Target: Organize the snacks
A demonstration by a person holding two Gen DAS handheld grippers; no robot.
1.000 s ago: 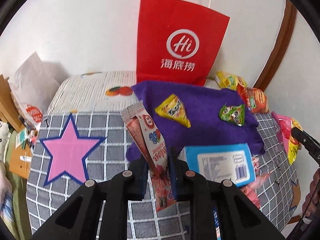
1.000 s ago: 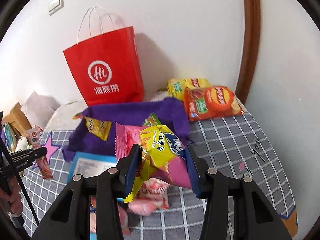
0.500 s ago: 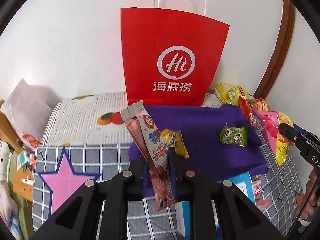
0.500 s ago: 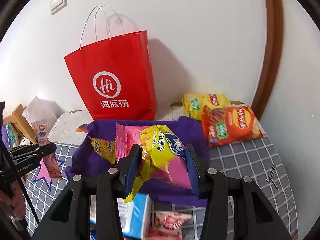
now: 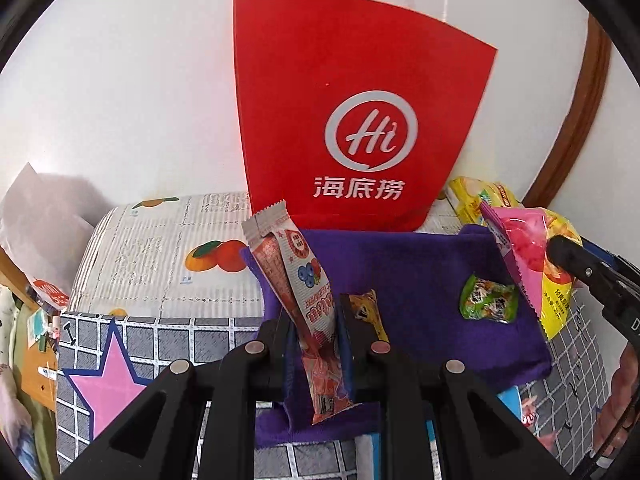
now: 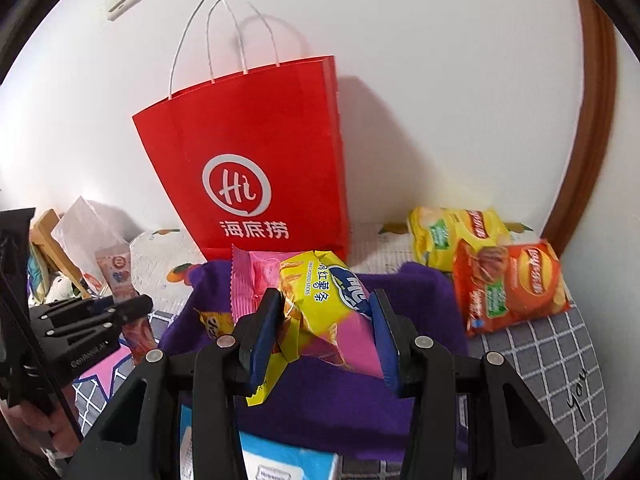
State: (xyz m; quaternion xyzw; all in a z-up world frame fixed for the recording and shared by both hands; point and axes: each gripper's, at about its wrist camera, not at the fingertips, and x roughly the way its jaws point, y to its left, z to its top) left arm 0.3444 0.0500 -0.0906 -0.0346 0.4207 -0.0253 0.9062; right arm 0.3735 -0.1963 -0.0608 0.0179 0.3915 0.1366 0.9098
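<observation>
Both grippers advanced toward red paper bag [image 5: 360,120]; it looms larger. Left gripper [image 5: 316,332] fingers pinch a red fruit-bar packet [image 5: 298,292] upright over the purple cloth [image 5: 400,264]. Right gripper [image 6: 324,328] fingers clamp a yellow-pink sweet-potato-stick bag [image 6: 324,300] above the cloth's near edge. Bag mouth open above; chip bags [image 6: 508,280] lie to the right.

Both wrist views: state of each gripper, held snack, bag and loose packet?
left gripper: shut on red snack stick, held upright
right gripper: shut on yellow-pink snack bag
red paper bag: upright against wall, top open
purple cloth: spread flat
green packet: lying on cloth
orange chip bag: lying flat, sealed
yellow chip bag: lying behind orange one
</observation>
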